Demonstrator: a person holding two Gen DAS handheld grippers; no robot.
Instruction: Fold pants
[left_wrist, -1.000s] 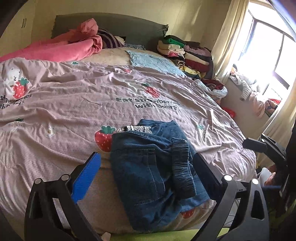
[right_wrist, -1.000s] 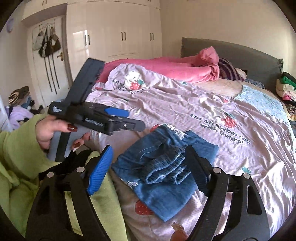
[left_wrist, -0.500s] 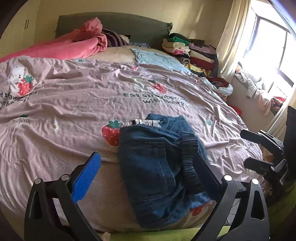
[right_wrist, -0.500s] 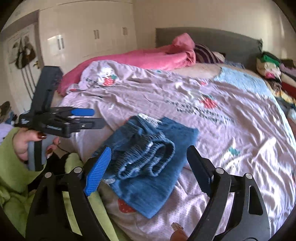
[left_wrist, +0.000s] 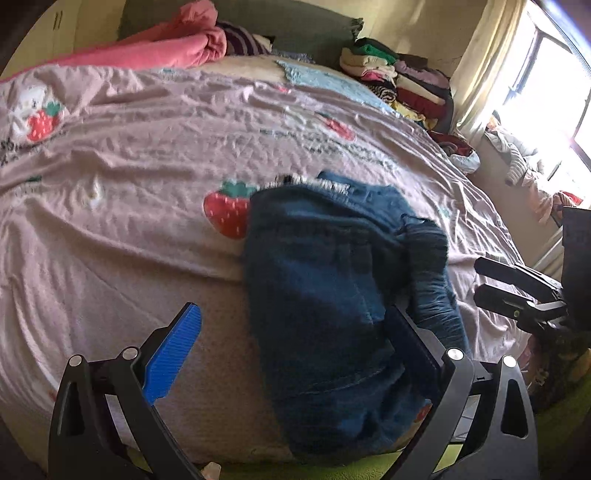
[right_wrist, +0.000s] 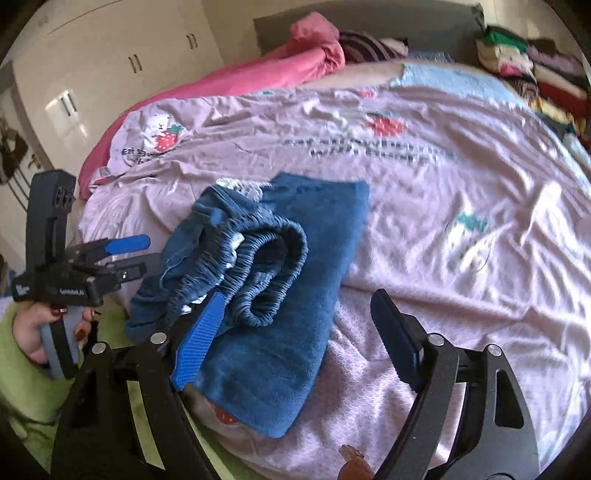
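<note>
Folded pants (right_wrist: 280, 295) on bedspread (right_wrist: 461, 229) (waistband up); left claw (left_wrist: 295, 339), right claw (right_wrist: 295, 332) both spread wide, empty.

folded jeans (left_wrist: 332, 295), bedspread (left_wrist: 147, 147), gaping left gripper (left_wrist: 295, 339)

Your left gripper (left_wrist: 295, 339) is spread wide, its blue pad and black finger well apart and pointing forward with nothing between them. Your right gripper (right_wrist: 295, 332) is spread just as wide, also holding nothing. Your left hand (right_wrist: 33, 332), in a green sleeve, wraps the left gripper's handle, nails painted red.
</note>
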